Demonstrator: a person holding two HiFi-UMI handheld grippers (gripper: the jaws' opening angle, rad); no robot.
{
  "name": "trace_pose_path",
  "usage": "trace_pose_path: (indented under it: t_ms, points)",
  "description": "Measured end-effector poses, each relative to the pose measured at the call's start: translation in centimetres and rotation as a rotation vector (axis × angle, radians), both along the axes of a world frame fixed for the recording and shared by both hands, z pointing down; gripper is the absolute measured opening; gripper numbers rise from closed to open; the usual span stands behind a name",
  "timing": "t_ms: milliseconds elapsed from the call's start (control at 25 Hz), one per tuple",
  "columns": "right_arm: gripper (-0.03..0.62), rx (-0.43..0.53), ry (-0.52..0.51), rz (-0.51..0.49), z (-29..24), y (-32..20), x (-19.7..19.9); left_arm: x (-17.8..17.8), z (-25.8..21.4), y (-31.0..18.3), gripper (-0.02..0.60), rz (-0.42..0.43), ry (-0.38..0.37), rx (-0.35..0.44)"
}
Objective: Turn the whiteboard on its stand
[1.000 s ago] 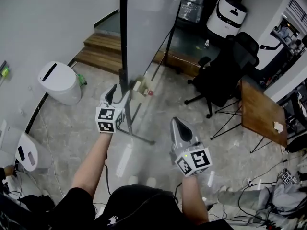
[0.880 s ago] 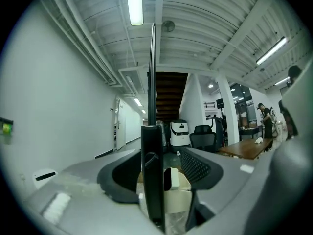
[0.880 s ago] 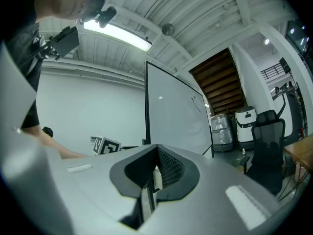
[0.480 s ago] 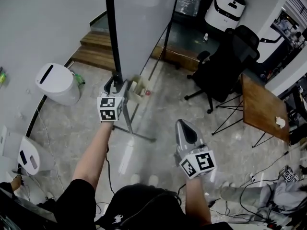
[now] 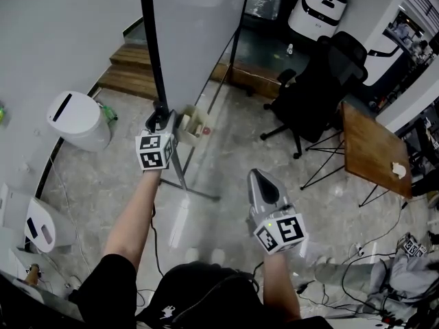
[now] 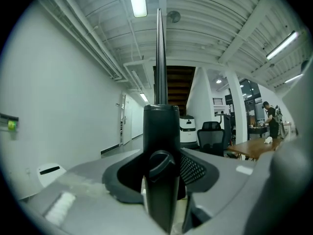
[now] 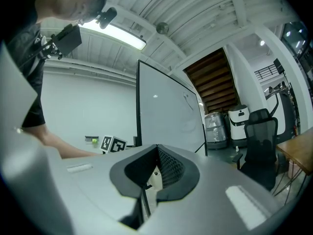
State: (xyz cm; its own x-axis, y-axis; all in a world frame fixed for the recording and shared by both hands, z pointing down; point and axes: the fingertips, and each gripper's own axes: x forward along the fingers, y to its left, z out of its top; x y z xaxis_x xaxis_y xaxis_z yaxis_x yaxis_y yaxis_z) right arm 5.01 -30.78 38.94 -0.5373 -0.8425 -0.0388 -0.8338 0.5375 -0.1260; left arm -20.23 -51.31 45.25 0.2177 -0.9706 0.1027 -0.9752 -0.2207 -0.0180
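Note:
The whiteboard (image 5: 195, 33) stands upright on its stand, seen edge-on, with a black frame post (image 5: 152, 60) at its near side. My left gripper (image 5: 159, 118) is at that post. In the left gripper view the post (image 6: 160, 131) fills the gap between the jaws, which have just been closing and now grip it. My right gripper (image 5: 259, 178) hangs lower right, apart from the board, shut with nothing in it. From the right gripper view the board face (image 7: 166, 111) lies ahead beyond the closed jaws (image 7: 156, 153).
The stand's foot bar (image 5: 195, 192) runs across the floor under my left arm. A white bin (image 5: 75, 118) is to the left, wooden steps (image 5: 127, 70) behind. A black office chair (image 5: 315, 91) and a wooden table (image 5: 374, 149) stand on the right.
My left gripper has moved forward up to the black post and its jaws have closed round it. The right gripper has barely shifted.

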Motion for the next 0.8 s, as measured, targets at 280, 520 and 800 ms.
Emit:
trace_pose_path:
  t_ms: [280, 520, 800]
  points:
    - [0.005, -0.001, 0.003, 0.028, -0.2, 0.7, 1.1, -0.2, -0.1, 0.0, 0.195, -0.007, 0.026, -0.010]
    - [0.006, 0.001, 0.000, 0.034, -0.5, 1.9, 1.4, -0.3, -0.4, 0.7, 0.193, -0.026, 0.034, -0.020]
    - [0.006, 0.001, -0.008, 0.043, -0.3, 3.1, 2.6, -0.1, -0.3, 2.7, 0.193, -0.050, 0.043, -0.023]
